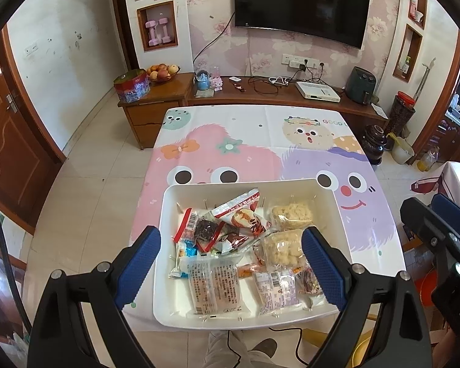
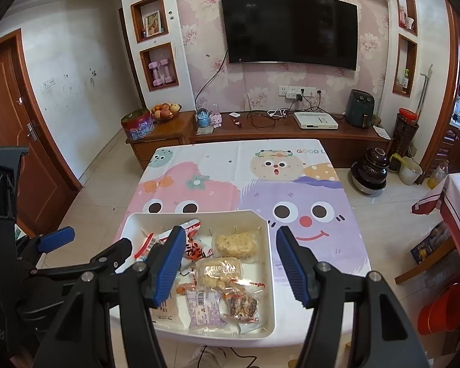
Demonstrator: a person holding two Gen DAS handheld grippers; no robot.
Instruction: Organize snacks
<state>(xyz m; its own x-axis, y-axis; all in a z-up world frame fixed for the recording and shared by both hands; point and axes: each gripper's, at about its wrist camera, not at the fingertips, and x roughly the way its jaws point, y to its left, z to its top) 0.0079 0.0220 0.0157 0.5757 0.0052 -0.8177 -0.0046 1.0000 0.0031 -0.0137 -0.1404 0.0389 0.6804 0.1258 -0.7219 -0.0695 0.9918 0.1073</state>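
A white tray (image 1: 331, 202) stands at the near edge of the table, with several wrapped snacks lying loose in it. Among them are a red-and-white packet (image 1: 242, 211), two pale rice-crisp cakes (image 1: 293, 214), a clear-wrapped cake (image 1: 214, 285) and a purple-labelled packet (image 1: 276, 285). My left gripper (image 1: 230, 263) hovers above the tray, open, with nothing between its blue pads. My right gripper (image 2: 230, 245) also hangs open over the tray (image 2: 270, 245), holding nothing. Its pads straddle the rice-crisp cakes (image 2: 234, 243) from above. Each gripper shows at the side edge of the other's view.
The table wears a cartoon-monster cloth (image 1: 230, 153). Behind it runs a low wooden cabinet (image 1: 285, 95) under a wall TV. A person's leg (image 1: 227, 349) and a cable lie below the table's near edge. At the right stand an orange bucket (image 2: 441, 309) and a dark jar (image 2: 369, 168).
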